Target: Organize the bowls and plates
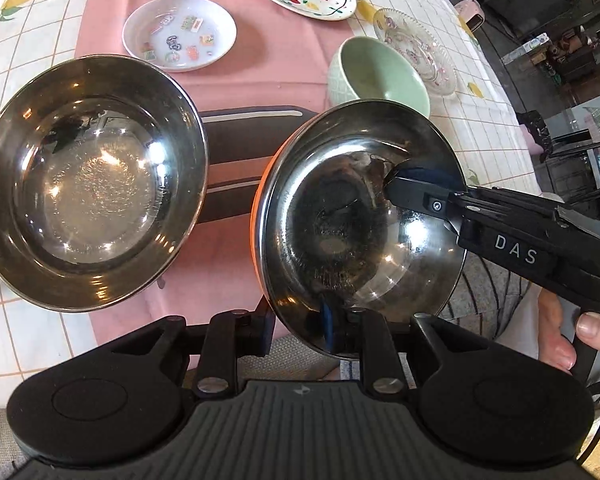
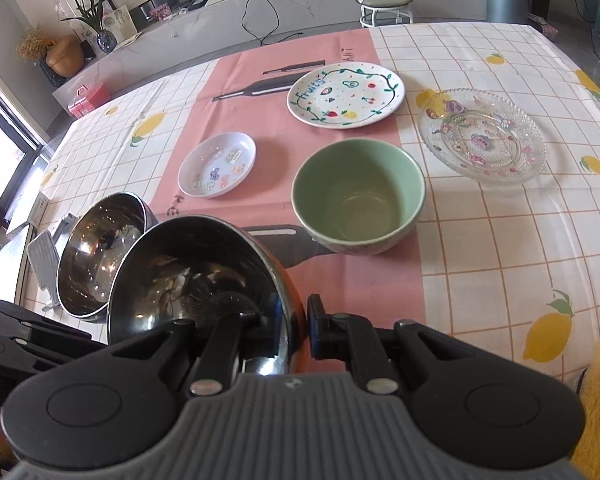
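The right hand-held gripper [image 2: 284,320] is pinching the rim of the tilted steel bowl [image 1: 360,216]; the left hand-held gripper [image 1: 300,320] is apparently clamping its near rim. The second steel bowl [image 1: 88,184] is resting on the tabletop [image 2: 480,240] just to their left.

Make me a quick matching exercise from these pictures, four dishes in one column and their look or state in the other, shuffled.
1. green bowl
2. glass plate
3. orange-sided steel bowl
4. fruit-patterned plate

A. held at the rim, tilted
B. clear, beaded edge
C. white, lettering and a vine border
D. upright, empty, on the pink strip

Pairs: 1-D, 2-B, 3-A, 4-C
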`<state>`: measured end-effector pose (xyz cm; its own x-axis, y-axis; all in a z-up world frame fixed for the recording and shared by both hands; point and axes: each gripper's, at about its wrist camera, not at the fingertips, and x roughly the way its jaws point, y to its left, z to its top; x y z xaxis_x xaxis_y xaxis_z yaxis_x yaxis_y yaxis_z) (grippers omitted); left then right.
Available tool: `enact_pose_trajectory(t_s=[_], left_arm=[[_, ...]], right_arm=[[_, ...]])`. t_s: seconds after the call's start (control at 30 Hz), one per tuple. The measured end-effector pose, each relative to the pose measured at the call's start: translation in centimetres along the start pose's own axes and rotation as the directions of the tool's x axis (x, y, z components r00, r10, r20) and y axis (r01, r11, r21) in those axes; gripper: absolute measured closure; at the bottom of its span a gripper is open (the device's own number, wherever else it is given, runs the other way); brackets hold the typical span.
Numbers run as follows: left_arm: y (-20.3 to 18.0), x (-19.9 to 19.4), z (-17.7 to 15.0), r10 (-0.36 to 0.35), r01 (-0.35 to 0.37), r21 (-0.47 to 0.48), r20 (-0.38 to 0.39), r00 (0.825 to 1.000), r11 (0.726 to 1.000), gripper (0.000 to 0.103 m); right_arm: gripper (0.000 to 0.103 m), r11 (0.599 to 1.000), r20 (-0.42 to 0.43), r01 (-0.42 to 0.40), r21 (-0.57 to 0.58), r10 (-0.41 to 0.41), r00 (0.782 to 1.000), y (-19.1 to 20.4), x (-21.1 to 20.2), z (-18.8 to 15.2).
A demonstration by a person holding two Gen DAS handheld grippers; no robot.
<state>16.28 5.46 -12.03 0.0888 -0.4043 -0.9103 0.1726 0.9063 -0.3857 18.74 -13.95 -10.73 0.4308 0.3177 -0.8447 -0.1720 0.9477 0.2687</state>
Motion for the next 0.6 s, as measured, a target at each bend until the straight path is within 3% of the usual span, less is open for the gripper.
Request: enact_pose_trajectory(t_s=[0.17, 0.6], left_arm=[[1.3, 0.2, 0.0, 0.082, -0.081, -0.042, 0.011, 0.997, 0.996, 0.077], [3.5, 0.1, 0.6, 0.056, -0.052, -0.090, 0.036, 0.998, 0.995, 0.075]], right_arm=[[0.091, 1.000, -0.053, -0.028, 0.005, 0.029, 0.998, 0.5, 2.1, -0.3], [0.091, 0.997, -0.068, -0.060, 0.054, 0.064, 0.996, 0.8, 4.5, 0.1]])
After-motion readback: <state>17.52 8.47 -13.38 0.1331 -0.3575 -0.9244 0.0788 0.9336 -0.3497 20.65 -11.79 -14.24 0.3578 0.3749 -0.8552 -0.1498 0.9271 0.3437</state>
